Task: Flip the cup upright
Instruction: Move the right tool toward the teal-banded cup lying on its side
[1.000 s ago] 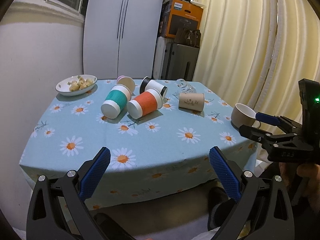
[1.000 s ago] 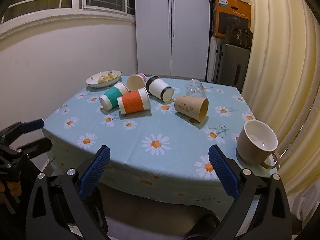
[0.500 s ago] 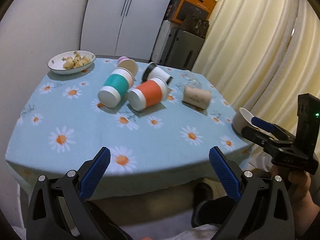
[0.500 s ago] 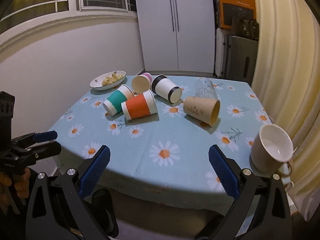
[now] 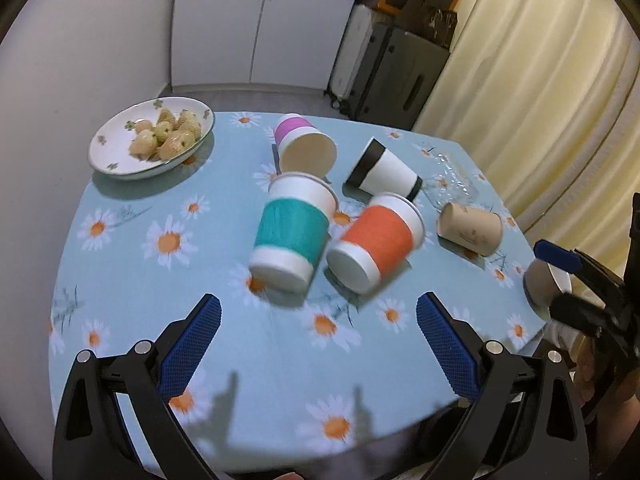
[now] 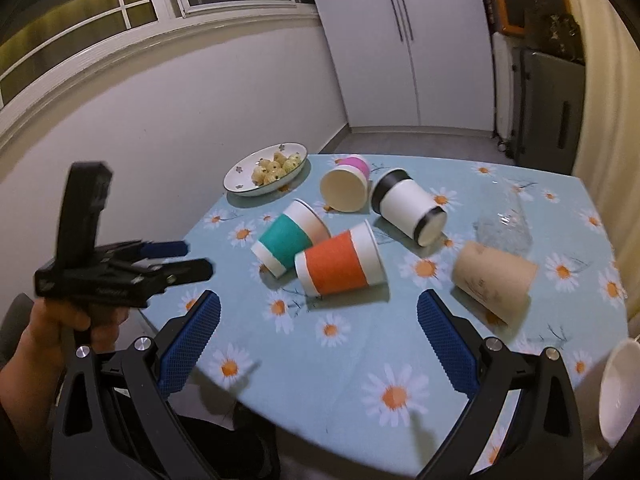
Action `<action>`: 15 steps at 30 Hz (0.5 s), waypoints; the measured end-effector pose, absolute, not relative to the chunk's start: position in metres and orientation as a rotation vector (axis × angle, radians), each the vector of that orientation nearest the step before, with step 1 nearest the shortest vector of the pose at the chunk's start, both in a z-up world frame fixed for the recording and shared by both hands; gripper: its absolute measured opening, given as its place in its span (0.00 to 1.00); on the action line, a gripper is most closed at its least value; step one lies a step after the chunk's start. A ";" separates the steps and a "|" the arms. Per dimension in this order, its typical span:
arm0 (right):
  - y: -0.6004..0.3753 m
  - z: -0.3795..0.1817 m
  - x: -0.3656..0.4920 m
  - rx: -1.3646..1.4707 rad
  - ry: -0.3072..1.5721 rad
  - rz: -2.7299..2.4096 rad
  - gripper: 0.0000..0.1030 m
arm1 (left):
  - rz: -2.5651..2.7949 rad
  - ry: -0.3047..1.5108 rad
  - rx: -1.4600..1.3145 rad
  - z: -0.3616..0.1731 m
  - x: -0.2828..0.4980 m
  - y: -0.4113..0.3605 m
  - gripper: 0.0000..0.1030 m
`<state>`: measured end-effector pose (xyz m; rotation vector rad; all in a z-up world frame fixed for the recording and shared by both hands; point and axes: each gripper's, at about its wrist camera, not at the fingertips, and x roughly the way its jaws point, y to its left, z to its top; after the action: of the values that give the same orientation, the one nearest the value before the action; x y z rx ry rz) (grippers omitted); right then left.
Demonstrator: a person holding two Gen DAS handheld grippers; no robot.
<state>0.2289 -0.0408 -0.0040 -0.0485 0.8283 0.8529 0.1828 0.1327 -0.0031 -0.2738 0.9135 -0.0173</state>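
Teal-banded paper cup point(image 5: 294, 226) on its side, base forward; both grippers' fingers point(image 5: 191, 340) spread, empty.

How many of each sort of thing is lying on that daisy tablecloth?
Paper cups on their sides: 5 — teal, orange, pink, black-banded white, plain tan
Clear glass, tipped over: 1
White mug: 1
Bowl of snacks: 1
Total: 8
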 end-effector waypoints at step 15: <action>-0.030 -0.041 0.277 0.074 1.046 0.869 0.95 | -0.062 1.148 -0.110 -0.039 0.282 0.140 0.85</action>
<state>0.2766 -0.0296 -0.0410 0.0743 1.0456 0.8685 0.2824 0.1403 -0.0395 -0.1097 1.1480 -0.0624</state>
